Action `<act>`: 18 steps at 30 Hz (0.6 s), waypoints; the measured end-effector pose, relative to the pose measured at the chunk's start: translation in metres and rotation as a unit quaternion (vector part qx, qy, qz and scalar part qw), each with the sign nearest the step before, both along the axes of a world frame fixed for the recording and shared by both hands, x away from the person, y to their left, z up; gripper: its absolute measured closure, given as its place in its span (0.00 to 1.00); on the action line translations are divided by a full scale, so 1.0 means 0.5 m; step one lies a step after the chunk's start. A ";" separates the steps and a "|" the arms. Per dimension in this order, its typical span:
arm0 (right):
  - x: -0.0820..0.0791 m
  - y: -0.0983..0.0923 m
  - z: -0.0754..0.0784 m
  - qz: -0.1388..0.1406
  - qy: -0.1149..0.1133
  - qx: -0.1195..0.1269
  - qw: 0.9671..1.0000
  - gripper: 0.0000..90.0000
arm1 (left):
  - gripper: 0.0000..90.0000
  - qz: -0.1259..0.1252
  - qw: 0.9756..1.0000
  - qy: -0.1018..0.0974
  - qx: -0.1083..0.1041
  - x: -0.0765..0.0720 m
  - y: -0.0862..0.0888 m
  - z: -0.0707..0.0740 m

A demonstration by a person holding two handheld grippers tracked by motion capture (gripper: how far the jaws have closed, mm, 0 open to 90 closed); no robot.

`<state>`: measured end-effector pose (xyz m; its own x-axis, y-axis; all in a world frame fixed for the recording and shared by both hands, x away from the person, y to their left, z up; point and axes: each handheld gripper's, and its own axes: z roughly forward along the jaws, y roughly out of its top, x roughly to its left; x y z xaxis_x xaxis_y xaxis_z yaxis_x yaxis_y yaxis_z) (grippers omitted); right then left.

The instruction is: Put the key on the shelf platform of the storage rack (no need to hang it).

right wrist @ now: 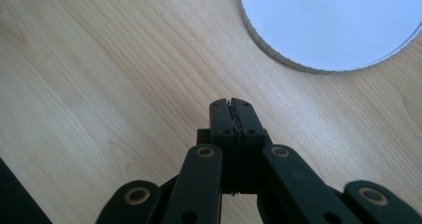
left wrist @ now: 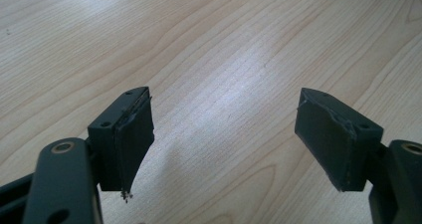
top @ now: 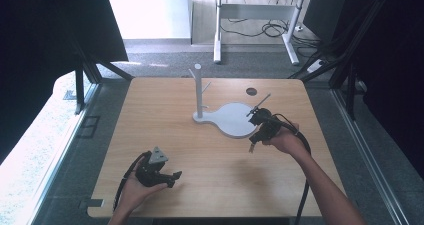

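Right gripper (top: 252, 144), jaws pressed together on nothing, hovers beside the white stand (top: 231, 119) mid-table toward the far edge; left gripper (left wrist: 224, 144) waits wide near the front edge; next comes opening to grasp

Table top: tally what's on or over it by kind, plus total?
White stand (post with pegs on a flat base): 1
Hand-held tool: 2, the left tool open, the right tool shut on nothing
Round dark hole in the table: 1
Total: 4
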<state>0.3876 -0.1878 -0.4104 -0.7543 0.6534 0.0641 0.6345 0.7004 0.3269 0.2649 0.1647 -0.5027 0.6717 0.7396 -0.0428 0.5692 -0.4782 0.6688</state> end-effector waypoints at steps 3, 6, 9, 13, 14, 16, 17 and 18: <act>0.010 0.000 -0.001 -0.007 0.001 0.001 1.000 1.00 | 0.26 0.000 1.000 0.000 0.002 0.000 0.001 0.000; 0.017 0.002 -0.001 -0.008 0.002 0.001 1.000 1.00 | 0.26 -0.001 1.000 0.001 0.002 0.000 0.001 0.000; 0.025 0.003 0.000 -0.015 -0.001 0.002 1.000 1.00 | 0.26 -0.003 1.000 0.002 0.004 0.001 0.000 -0.001; 0.034 0.002 0.002 -0.022 0.001 0.003 1.000 1.00 | 0.26 -0.003 1.000 0.002 0.003 0.000 0.000 -0.001; 0.035 0.002 0.002 -0.022 0.000 0.003 1.000 1.00 | 0.26 -0.002 1.000 0.002 0.003 0.001 0.001 -0.001; 0.038 0.003 0.003 -0.023 0.002 0.003 1.000 1.00 | 0.26 -0.001 1.000 0.002 0.003 0.001 0.001 -0.001; 0.040 0.003 0.005 -0.024 0.001 0.003 1.000 1.00 | 0.26 -0.001 1.000 0.002 0.003 0.001 0.001 -0.001; 0.042 0.003 0.005 -0.023 -0.001 0.003 1.000 1.00 | 0.26 -0.001 1.000 0.002 0.003 0.001 0.001 -0.001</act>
